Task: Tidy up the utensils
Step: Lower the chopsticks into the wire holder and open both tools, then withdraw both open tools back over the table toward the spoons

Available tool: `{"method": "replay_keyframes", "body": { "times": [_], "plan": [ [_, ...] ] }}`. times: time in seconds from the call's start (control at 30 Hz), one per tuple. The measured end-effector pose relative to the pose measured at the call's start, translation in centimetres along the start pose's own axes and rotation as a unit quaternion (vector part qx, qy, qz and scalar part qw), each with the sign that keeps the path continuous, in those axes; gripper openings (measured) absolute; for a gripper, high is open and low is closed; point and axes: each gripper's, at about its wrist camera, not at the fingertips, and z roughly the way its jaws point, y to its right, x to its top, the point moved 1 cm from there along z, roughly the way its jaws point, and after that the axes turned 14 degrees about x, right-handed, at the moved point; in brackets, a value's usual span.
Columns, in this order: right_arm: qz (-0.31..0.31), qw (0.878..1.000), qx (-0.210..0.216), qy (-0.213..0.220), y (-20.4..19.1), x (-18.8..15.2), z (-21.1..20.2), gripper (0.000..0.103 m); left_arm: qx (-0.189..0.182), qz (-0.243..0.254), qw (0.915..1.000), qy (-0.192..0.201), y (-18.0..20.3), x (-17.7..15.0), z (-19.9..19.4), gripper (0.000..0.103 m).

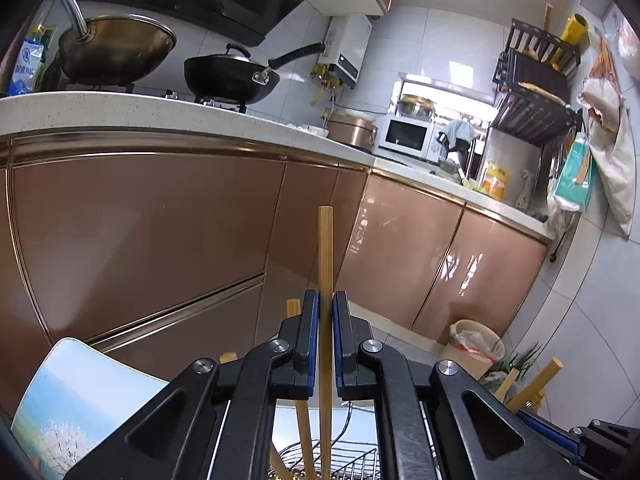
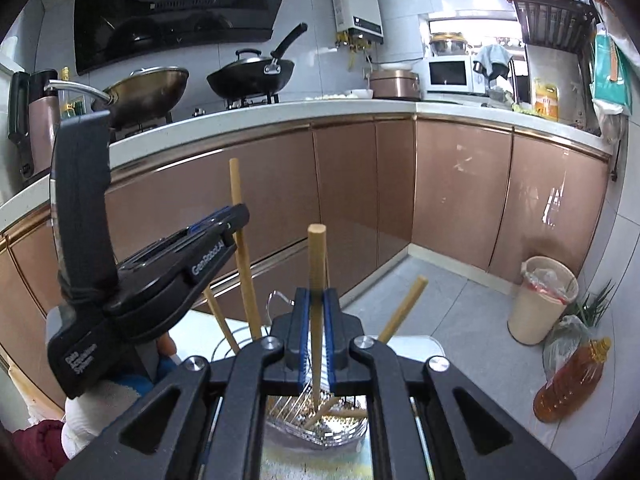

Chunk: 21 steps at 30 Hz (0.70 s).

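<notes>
My left gripper (image 1: 326, 304) is shut on a square bamboo chopstick (image 1: 325, 248) that stands upright between the blue pads, its lower end over a wire utensil holder (image 1: 352, 460). A second chopstick (image 1: 303, 412) leans beside it. My right gripper (image 2: 316, 300) is shut on a round wooden chopstick (image 2: 317, 256), also upright, its tip down in the wire holder (image 2: 320, 420). The left gripper (image 2: 216, 228) shows in the right wrist view, gripping its chopstick (image 2: 240, 240). More chopsticks (image 2: 404, 308) lean in the holder.
Brown cabinet fronts (image 1: 160, 220) and a white counter (image 2: 280, 112) with two woks (image 2: 252, 74) lie ahead. A lined bin (image 2: 540, 300) and an oil bottle (image 2: 572, 380) stand on the floor at right. A picture mat (image 1: 68, 400) lies at lower left.
</notes>
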Motion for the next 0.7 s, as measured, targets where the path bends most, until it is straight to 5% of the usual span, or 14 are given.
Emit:
{"method": "replay_keyframes", "body": {
  "times": [0.37, 0.53, 0.7],
  "plan": [
    [0.032, 0.999, -0.001, 0.004, 0.2, 0.1, -2.2, 0.008, 0.01, 0.012, 0.9999, -0.003, -1.4, 0.6, -2.3, 0.029],
    [0.036, 0.999, -0.004, 0.015, -0.7, 0.7, -4.4, 0.01, 0.019, 0.007, 0.9998, 0.002, -3.1, 2.1, -5.5, 0.043],
    [0.031, 0.999, -0.003, 0.034, -2.7, 1.4, -7.8, 0.018, 0.035, 0.01, 0.9993, -0.003, -5.6, 3.5, -9.1, 0.047]
  ]
}}
